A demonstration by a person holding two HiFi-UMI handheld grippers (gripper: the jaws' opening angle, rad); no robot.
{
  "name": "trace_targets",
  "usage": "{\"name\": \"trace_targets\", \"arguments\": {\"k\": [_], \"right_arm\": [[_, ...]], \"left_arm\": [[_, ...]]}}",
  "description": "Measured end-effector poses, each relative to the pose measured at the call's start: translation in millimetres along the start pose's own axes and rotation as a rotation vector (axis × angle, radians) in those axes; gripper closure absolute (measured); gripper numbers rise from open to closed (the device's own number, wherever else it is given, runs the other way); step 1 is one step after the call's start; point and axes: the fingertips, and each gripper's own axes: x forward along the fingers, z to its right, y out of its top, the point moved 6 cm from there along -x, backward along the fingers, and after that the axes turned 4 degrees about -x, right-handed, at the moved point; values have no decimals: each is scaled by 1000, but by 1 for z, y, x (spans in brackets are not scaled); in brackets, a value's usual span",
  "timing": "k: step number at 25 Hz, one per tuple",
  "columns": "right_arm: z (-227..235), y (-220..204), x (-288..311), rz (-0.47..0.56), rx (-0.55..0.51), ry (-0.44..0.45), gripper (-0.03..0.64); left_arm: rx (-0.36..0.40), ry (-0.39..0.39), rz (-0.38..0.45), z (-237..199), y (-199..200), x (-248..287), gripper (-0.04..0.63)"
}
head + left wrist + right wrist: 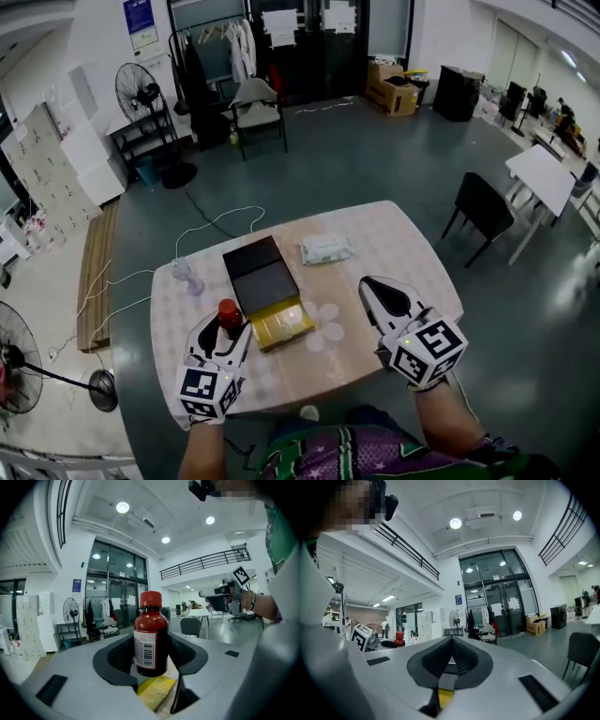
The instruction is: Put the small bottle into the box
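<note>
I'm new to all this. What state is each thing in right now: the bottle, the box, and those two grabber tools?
Bottle: upright, red cap on, clamped between the left jaws.
Box: open, lid folded back flat.
Left gripper: shut on the bottle, beside the box.
Right gripper: shut, empty.
Wipes pack: lying flat beyond the box.

Ceiling lights (pixel 455 523) are shining above the grey floor (pixel 375 159). A fan (pixel 141 94) is standing far left, and a black chair (pixel 483 211) is sitting right, near a white table (pixel 544 173).
</note>
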Motion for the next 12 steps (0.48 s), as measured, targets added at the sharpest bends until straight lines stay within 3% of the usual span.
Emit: {"name": "trace_targets", "arguments": {"k": [12], "right_arm": [[-10, -66, 36, -92, 52, -118, 614]], "left_arm": [[27, -220, -243, -30, -104, 87, 354]]}}
